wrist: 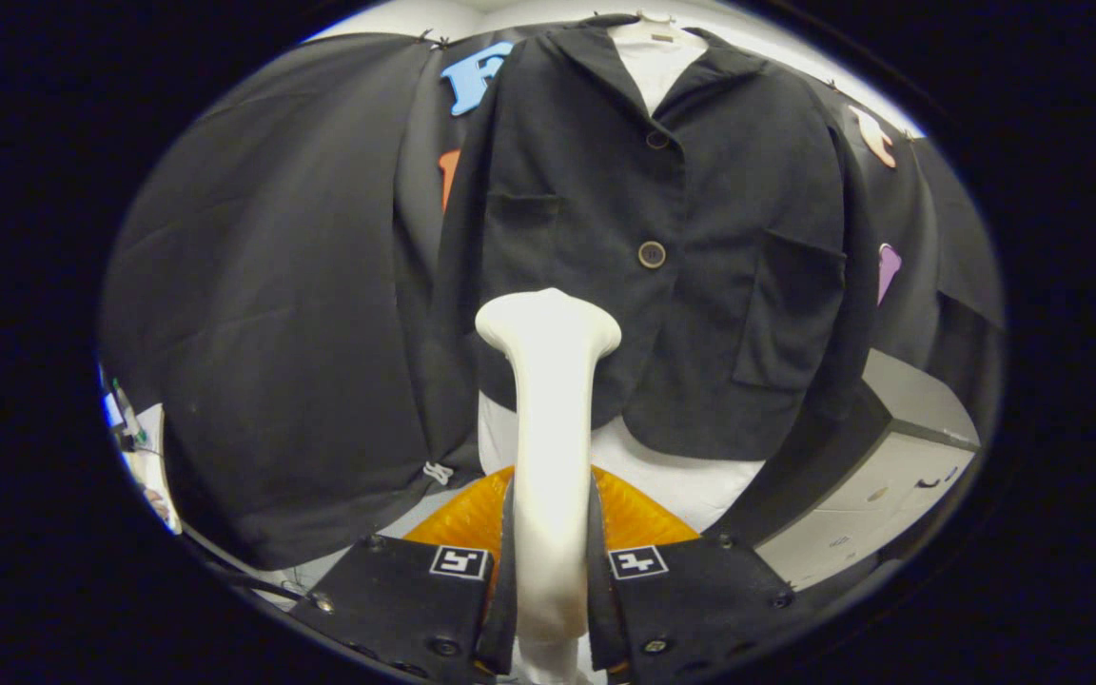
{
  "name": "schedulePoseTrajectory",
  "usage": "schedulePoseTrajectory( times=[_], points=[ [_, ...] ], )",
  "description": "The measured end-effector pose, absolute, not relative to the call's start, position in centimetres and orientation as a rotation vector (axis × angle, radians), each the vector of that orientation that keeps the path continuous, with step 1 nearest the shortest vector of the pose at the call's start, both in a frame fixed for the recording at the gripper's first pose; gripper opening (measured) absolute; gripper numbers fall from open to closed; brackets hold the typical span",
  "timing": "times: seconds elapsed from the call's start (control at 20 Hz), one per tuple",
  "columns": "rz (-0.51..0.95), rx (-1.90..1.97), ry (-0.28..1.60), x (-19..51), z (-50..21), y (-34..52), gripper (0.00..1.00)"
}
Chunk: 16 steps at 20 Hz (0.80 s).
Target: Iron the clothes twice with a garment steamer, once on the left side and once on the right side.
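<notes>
the tongs are clamped on one white garment steamer, both fingers pressing its handle, its flared head upright just ahead of them. beyond it hangs one black jacket on a hanger, two buttons down its front, one white shirt beneath. the head overlaps the jacket's lower left hem; contact cannot be told. one grey cabinet stands right, below the hem.
</notes>
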State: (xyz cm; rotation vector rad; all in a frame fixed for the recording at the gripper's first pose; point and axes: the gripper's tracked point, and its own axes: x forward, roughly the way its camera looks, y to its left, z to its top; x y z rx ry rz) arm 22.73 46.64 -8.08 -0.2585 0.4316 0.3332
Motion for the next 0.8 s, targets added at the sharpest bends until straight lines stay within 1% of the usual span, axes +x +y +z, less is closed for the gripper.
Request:
schedulePoseTrajectory(
  times=[0.25, 0.65, 0.8],
  points=[
    [0.325, -0.277, 0.47, 22.1, -9.4, 46.4, 0.33],
    [0.314, -0.276, 0.563, 20.0, -14.0, 43.8, 0.33],
    [0.307, -0.257, 0.56, 18.1, -13.6, 42.1, 0.33]
  ],
)
